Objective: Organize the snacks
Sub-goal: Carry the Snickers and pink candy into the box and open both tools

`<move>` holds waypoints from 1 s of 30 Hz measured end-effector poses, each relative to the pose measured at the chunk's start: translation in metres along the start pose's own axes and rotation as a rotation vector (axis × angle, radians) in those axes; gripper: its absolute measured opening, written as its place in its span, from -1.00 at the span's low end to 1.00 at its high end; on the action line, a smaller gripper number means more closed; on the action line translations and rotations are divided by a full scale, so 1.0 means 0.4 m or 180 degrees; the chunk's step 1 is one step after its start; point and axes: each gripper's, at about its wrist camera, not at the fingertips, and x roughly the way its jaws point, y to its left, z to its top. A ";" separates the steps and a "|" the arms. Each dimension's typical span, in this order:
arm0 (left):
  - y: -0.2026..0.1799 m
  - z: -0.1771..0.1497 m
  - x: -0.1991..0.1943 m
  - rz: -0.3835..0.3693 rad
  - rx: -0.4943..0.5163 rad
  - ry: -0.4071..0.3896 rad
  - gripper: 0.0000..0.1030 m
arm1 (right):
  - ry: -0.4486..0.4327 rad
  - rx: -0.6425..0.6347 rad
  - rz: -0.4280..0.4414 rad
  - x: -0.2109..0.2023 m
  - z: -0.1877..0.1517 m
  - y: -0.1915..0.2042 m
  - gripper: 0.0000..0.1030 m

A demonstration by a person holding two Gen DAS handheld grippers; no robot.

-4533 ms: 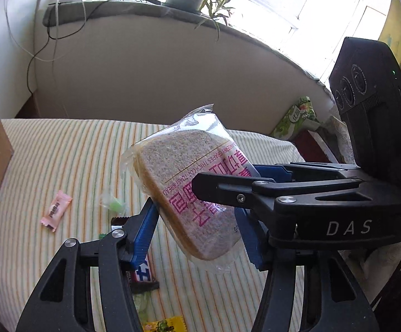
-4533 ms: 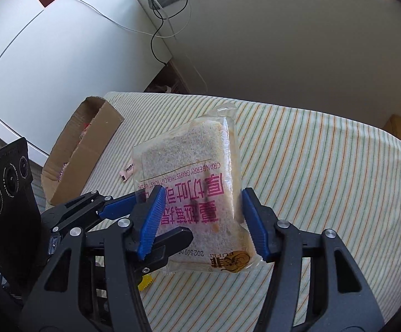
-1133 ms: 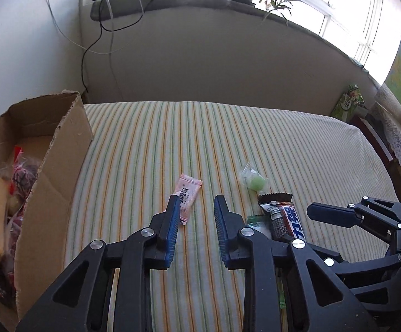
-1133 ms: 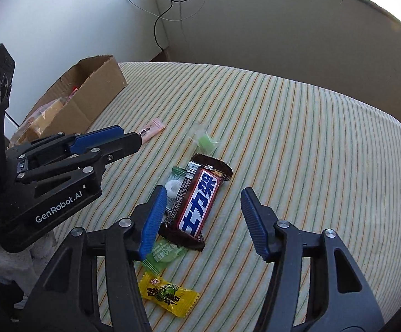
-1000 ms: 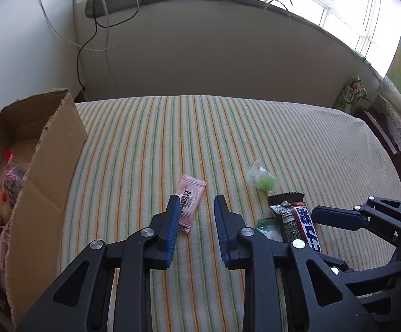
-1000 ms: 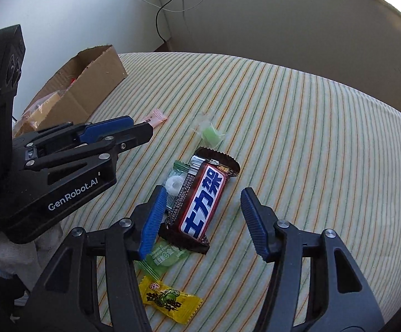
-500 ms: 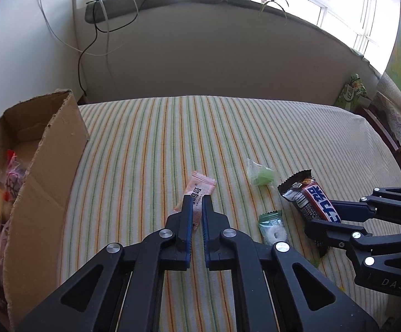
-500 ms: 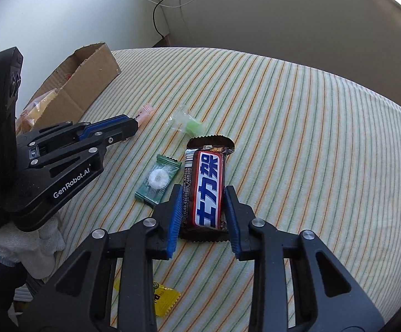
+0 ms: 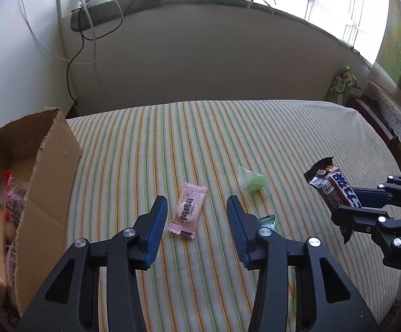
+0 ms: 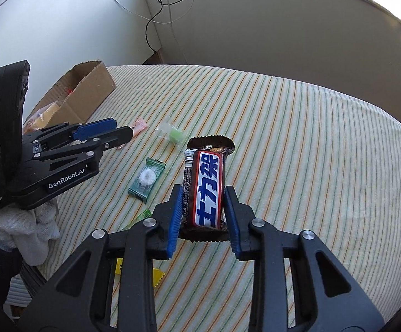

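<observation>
My right gripper [image 10: 201,199] is shut on a brown chocolate bar [image 10: 207,185] with a red and blue label and holds it above the striped table; the bar also shows in the left wrist view [image 9: 330,191]. My left gripper [image 9: 196,210] is open and empty, its fingers on either side of a pink candy packet [image 9: 189,213] lying on the cloth. The left gripper also shows in the right wrist view [image 10: 117,134]. An open cardboard box [image 9: 34,182] with bagged snacks inside stands at the left.
A clear wrapper with a green sweet [image 9: 251,181], a green packet with a white disc [image 10: 146,179] and a yellow packet [image 10: 156,275] lie on the striped tablecloth [image 10: 311,152]. A wall with cables and a window sill with a plant stand behind.
My right gripper has lifted the chocolate bar off the table. My left gripper has opened from nearly shut and now straddles the pink packet.
</observation>
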 end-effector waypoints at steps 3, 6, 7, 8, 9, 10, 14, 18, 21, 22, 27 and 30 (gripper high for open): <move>-0.006 -0.001 0.037 0.0079 0.0129 0.0116 -0.17 | 0.0005 -0.0011 -0.0002 0.005 0.002 -0.002 -0.41; -0.005 -0.009 0.039 0.0007 0.0149 0.0077 -0.58 | 0.0007 -0.0007 -0.0001 0.011 0.002 -0.005 -0.41; -0.009 -0.010 0.037 -0.0005 0.0169 0.0085 -0.64 | 0.0013 -0.0002 0.0003 0.014 0.001 -0.006 -0.41; -0.013 -0.011 0.035 -0.0003 0.0188 0.0089 -0.64 | 0.0019 0.0003 -0.0003 0.016 0.001 -0.008 -0.41; -0.014 -0.012 0.035 -0.0001 0.0197 0.0090 -0.64 | 0.0024 0.0007 -0.0012 0.020 0.000 -0.009 -0.41; -0.011 -0.012 0.033 -0.0010 0.0184 0.0085 -0.65 | 0.0028 0.0012 -0.0019 0.024 0.000 -0.010 -0.41; -0.002 -0.019 0.008 0.0019 0.0086 0.0025 -0.65 | 0.0022 0.0079 -0.0011 0.026 -0.004 -0.021 -0.41; 0.004 -0.028 -0.046 0.0017 0.0009 -0.0127 -0.65 | -0.0007 0.0031 -0.0015 0.012 -0.001 -0.009 -0.41; 0.016 -0.032 -0.100 0.0034 -0.0035 -0.0257 -0.65 | -0.0053 -0.0024 -0.0013 -0.006 0.013 0.011 -0.41; 0.022 -0.035 -0.118 0.0057 -0.0046 -0.0297 -0.65 | -0.0071 -0.0038 -0.0014 -0.012 0.020 0.018 -0.41; 0.066 -0.046 -0.200 0.0131 -0.0158 -0.0443 -0.65 | -0.0144 -0.0130 0.0048 -0.036 0.061 0.071 -0.41; 0.100 -0.058 -0.249 0.0193 -0.0203 -0.0533 -0.65 | -0.0191 -0.0229 0.0077 -0.043 0.094 0.119 -0.41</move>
